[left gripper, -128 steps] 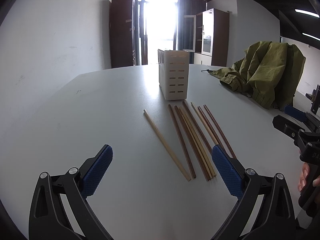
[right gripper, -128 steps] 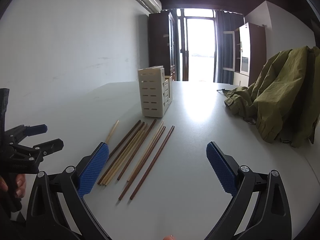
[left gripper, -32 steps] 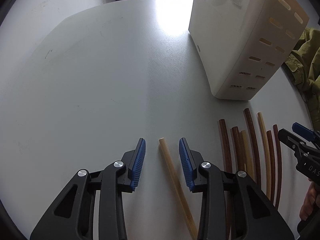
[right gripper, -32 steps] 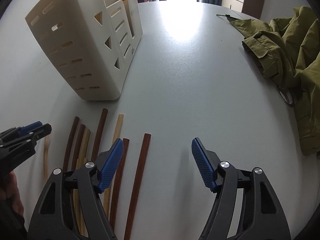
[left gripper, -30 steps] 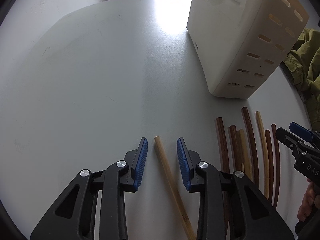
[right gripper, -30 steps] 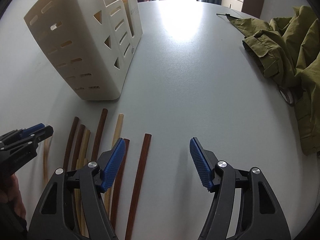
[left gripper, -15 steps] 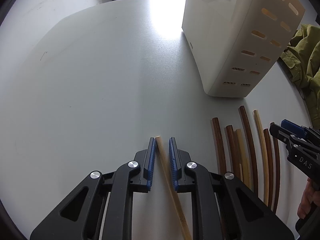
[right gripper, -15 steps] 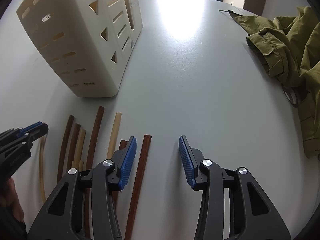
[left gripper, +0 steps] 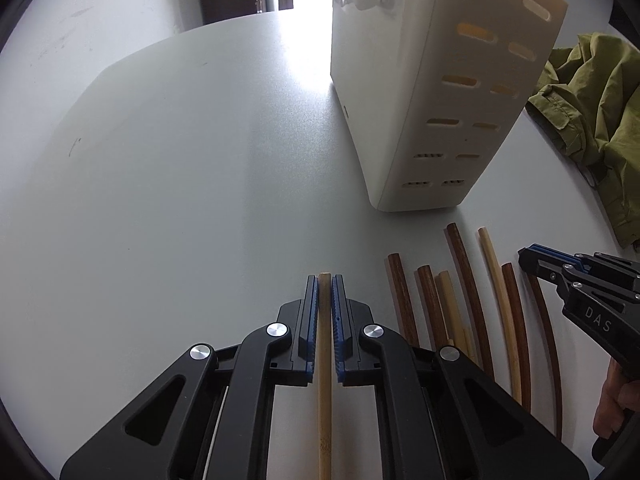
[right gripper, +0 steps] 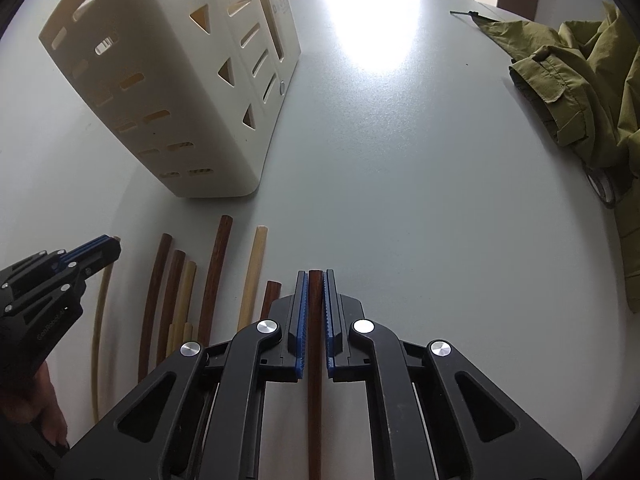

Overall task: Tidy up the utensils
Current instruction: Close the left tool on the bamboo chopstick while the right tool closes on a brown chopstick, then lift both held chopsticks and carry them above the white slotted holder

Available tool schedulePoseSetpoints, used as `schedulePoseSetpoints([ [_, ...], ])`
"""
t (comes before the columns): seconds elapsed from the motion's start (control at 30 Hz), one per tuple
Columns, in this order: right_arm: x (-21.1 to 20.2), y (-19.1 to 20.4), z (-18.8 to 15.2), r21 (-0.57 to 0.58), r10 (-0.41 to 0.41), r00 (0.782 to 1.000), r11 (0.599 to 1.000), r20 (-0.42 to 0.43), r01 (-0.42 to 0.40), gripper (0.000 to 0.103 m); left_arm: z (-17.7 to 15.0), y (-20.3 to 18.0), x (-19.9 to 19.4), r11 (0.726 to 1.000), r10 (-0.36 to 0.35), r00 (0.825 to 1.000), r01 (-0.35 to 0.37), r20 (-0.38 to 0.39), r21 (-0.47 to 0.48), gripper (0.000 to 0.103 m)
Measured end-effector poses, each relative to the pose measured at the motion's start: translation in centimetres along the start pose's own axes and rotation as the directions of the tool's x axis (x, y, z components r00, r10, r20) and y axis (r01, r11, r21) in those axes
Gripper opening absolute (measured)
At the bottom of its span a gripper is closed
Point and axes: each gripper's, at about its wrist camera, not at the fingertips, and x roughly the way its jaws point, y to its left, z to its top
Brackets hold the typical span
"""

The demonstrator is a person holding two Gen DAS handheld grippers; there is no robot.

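My left gripper has its jaws closing on the tip end of a light bamboo chopstick, which runs back between the blue pads. My right gripper has its jaws closing on a dark brown chopstick in the same way. Between them several more dark and light chopsticks lie side by side on the white table. The cream slotted utensil holder stands just beyond their tips. Each gripper shows at the edge of the other's view, the right gripper and the left gripper.
An olive green jacket is heaped on the table's right side. A person's hand holds the right gripper's handle. Bare tabletop stretches left of the holder; a bright doorway and cabinets are beyond.
Both grippers' jaws have narrowed from wide apart to pinching a chopstick each. The left one has crept forward and slightly up; the right has stayed in place.
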Motion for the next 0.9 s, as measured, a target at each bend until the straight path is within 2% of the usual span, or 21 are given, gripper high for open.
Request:
schedulePoseSetpoints([
  [0.17,-2.1,0.5,0.4,-0.013,0.043,0.997,0.999,0.069,-0.043,0.008,1.0,0.0,-4.7,1.0,-0.026,0.994,0.025,0.11,0.011,0.006],
  [0.37,-5.3,1.0,1.3,-0.043,0.091,0.98,0.995,0.177,-0.085,0.008,1.8,-0.3,-10.2,0.997,-0.073,0.966,0.071,0.248,0.014,0.006],
  [0.6,-9.6,2.3,1.8,-0.096,0.162,0.942,0.985,0.292,-0.14,0.008,2.4,-0.8,-14.4,0.996,-0.083,0.928,0.073,0.363,0.041,0.006],
  [0.77,-12.3,2.6,1.9,-0.122,0.195,0.911,0.979,0.364,-0.161,0.008,2.6,-1.1,-16.1,0.995,-0.104,0.896,0.097,0.433,0.038,0.006],
  [0.9,-14.2,2.9,2.2,-0.142,0.208,0.886,0.976,0.414,-0.163,0.008,2.8,-1.6,-16.7,0.993,-0.117,0.879,0.108,0.461,0.047,0.006],
])
